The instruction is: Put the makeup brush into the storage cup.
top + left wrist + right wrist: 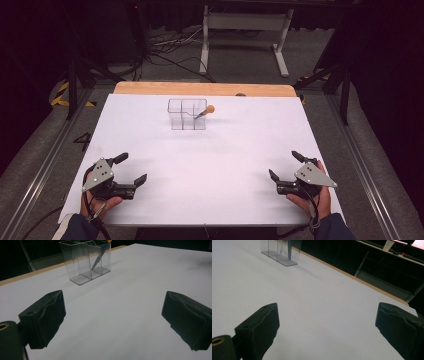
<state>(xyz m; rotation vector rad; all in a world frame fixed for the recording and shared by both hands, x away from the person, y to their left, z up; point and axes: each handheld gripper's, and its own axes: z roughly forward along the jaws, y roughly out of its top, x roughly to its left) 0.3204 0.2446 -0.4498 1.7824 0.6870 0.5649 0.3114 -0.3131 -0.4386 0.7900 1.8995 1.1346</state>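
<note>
A clear plastic organizer [186, 114] with several compartments stands upright at the far middle of the white table [210, 170]. A dark-handled tool with an orange ball end [210, 108] leans out of its right compartment. The organizer [86, 261] shows far ahead in the left gripper view, and the organizer [279, 251] sits at the top left of the right gripper view. My left gripper [131, 169] rests at the near left, jaws wide apart, open and empty. My right gripper [283, 166] rests at the near right, also open and empty.
A wooden strip [205, 89] runs along the table's far edge. Beyond it stand a white frame [245, 30] and loose cables [165, 55] on the floor. Metal rails [45, 160] flank the table on both sides.
</note>
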